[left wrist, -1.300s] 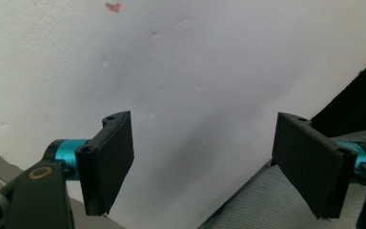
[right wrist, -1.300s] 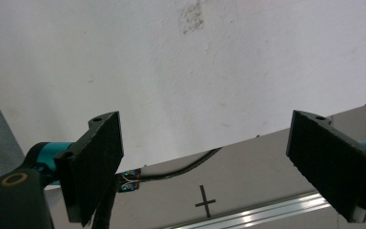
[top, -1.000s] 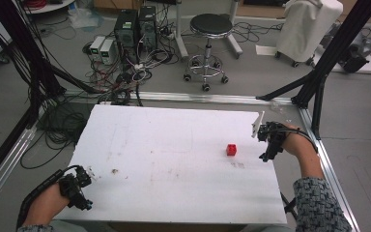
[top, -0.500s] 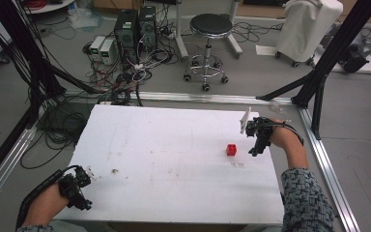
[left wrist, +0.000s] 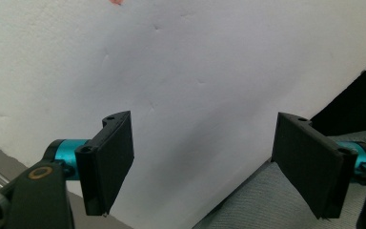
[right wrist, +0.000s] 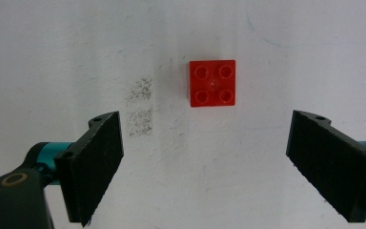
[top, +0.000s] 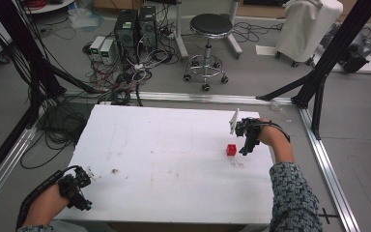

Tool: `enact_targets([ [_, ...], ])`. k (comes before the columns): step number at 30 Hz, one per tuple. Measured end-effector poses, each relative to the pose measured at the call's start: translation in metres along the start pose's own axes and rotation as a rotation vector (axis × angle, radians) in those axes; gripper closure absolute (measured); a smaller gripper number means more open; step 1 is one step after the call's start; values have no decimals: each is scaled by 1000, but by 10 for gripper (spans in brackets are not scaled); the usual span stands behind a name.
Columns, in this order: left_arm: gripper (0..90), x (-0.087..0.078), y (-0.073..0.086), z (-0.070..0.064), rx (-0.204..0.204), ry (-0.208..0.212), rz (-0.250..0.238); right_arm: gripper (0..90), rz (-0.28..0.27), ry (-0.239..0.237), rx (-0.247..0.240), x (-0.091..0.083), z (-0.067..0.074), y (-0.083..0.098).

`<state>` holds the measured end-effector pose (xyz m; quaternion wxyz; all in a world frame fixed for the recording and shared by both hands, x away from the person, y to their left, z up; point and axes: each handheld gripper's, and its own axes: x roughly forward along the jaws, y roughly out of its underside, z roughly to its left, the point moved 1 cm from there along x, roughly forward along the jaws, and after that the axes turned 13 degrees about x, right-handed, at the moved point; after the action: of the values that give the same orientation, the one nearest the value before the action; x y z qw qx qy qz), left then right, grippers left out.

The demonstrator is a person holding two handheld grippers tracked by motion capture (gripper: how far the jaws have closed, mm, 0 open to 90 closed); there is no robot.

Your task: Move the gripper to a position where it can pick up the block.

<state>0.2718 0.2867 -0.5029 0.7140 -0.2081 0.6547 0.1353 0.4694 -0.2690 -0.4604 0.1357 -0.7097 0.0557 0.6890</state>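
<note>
No brand, label or legible writing shows on anything I can see; the nearest thing to marks is a pair of smudged grey patches on the flat white foam-like tabletop, just at nine o'clock of the small red four-stud plastic building brick in my right gripper view, plus a faint blue pen arc towards one o'clock. The tabletop is scuffed and dented, with a few small crumbs near its eight o'clock corner. My right gripper hangs just above the tabletop at about three o'clock, its fingers spread wide and holding nothing; the red brick lies flat, studs up, just ahead of the gap between them and apart from both. In the high view the brick sits just beside that gripper, on its nine o'clock side. My left gripper rests at the seven o'clock corner of the tabletop, fingers equally wide apart and empty, looking across bare white surface with grey fabric beneath the edge. Around the table runs an aluminium frame on a grey floor. Beyond it, at twelve o'clock, stand a black round stool on castors, two black computer towers amid tangled cables, and at one o'clock something draped in white cloth.
</note>
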Motion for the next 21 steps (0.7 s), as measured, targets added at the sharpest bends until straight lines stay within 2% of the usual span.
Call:
enact_targets([
  [11, 222, 2, 1, 0, -6, 2, 6, 116, 16, -22, -11, 30, -6, -8],
  [14, 222, 1, 0, 0, 7, -2, 10, 116, 16, -19, -12, 34, -7, -9],
  [17, 221, 2, -1, -1, -10, -5, -2, 116, 24, -15, -10, 39, -7, -11],
  [18, 221, 1, -1, 0, 7, -2, 8, 116, 18, -14, -32, 41, -9, -12],
  [19, 221, 2, -1, -1, 3, -3, 2, 116, 27, -14, -17, 43, -7, -13],
  [21, 222, 1, -1, -1, 0, -2, 3, 116, 33, -16, -18, 47, -8, -14],
])
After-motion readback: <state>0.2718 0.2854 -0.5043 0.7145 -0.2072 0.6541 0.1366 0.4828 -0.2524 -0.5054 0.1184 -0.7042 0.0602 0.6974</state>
